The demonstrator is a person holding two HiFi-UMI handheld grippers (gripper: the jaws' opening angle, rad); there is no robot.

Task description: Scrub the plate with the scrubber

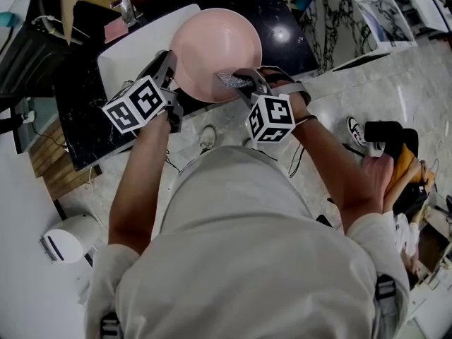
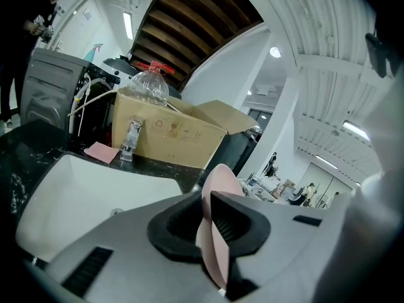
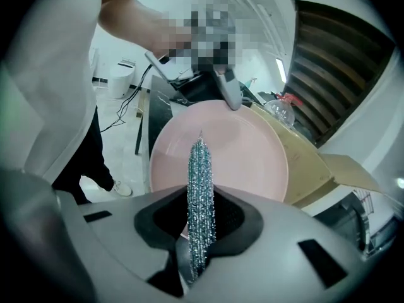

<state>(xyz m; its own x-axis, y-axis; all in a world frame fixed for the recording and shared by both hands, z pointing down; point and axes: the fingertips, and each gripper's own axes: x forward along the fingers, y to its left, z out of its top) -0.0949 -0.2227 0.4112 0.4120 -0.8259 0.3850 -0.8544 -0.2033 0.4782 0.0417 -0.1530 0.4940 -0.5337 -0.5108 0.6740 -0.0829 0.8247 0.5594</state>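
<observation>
**Plate held over the near edge of the counter, scrubber at its face**

The left gripper (image 1: 172, 63) is clenched on the rim of the pink plate (image 1: 215, 48), tilted above the near edge of the dark counter (image 1: 79, 122), beside the white sink (image 1: 141, 44). The metal scrubber (image 3: 201, 188) is grasped in the right gripper (image 1: 240, 82). I think a hard push could twist the plate out of this rim grip. Whether the scrubber touches the plate is hard to see.

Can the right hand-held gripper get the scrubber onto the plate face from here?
Probably yes. The right hand-held gripper is shut on the scrubber, its tip pointing at the bare face of the plate, nothing between. The left hand-held gripper clamps the rim off to the side, clear of that path.
</observation>
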